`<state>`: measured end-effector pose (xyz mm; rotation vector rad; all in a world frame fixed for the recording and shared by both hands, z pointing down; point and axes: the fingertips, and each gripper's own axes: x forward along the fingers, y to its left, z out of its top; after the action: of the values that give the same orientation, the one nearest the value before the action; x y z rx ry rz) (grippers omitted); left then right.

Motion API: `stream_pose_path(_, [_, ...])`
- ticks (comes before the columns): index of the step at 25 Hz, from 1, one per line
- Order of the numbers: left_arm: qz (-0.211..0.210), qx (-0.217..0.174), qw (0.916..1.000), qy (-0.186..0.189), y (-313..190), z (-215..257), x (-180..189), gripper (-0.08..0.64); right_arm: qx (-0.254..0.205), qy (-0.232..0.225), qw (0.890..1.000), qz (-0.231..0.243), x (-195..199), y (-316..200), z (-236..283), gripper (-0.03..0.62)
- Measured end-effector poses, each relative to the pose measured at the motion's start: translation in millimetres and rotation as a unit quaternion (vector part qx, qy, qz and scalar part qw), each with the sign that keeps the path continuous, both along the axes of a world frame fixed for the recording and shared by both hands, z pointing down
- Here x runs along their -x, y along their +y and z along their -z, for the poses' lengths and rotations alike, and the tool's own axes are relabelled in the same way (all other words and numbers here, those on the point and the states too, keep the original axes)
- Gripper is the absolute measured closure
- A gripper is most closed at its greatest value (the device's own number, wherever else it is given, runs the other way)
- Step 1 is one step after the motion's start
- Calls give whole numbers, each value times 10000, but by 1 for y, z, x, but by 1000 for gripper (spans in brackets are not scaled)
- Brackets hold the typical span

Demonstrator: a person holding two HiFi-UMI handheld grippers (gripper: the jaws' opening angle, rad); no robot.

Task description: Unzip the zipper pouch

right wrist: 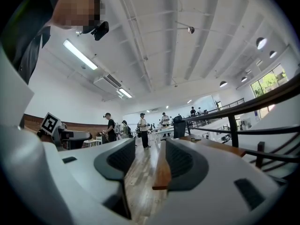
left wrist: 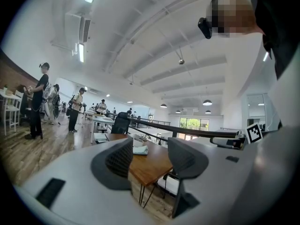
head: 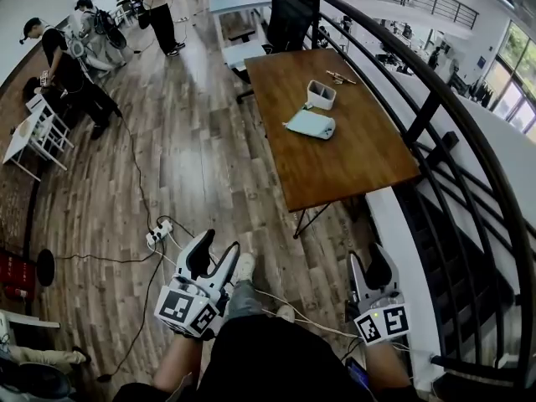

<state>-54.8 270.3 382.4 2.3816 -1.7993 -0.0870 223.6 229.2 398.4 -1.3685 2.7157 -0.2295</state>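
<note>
The pale blue-green zipper pouch (head: 311, 124) lies flat on a brown wooden table (head: 352, 162), well ahead of both grippers. My left gripper (head: 213, 258) hangs low by the person's left knee, jaws apart and holding nothing. My right gripper (head: 368, 268) is held by the right knee, also open and empty. In the left gripper view, the left gripper (left wrist: 149, 161) frames the distant pouch (left wrist: 140, 150) between its open fingers. In the right gripper view, the right gripper (right wrist: 149, 162) points along the table's edge (right wrist: 162, 172), with only floor between the jaws.
A white box (head: 321, 95) and small items (head: 339, 77) sit on the table behind the pouch. A black railing (head: 435, 99) runs along the right. A black chair (head: 291, 11) stands at the far end. Cables and a power strip (head: 157, 233) lie on the floor; people (head: 63, 61) stand far left.
</note>
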Motion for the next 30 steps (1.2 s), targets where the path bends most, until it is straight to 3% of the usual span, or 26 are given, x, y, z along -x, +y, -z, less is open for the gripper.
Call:
stream_pose_path(12, [-368,-111,9992,102,-92,-2,25,325,-7,174,9995,-251,27,-69,-1,411])
stream_pose_path(21, [-568,-43,9982,193,-170,-10,87,330,16,266,9994,-206,99,-150,-1,414])
stream_pose_path(30, [-1076,-106,9939,206,-251,-15,123,334,55,444,9978,-499,144,-215,-2,417])
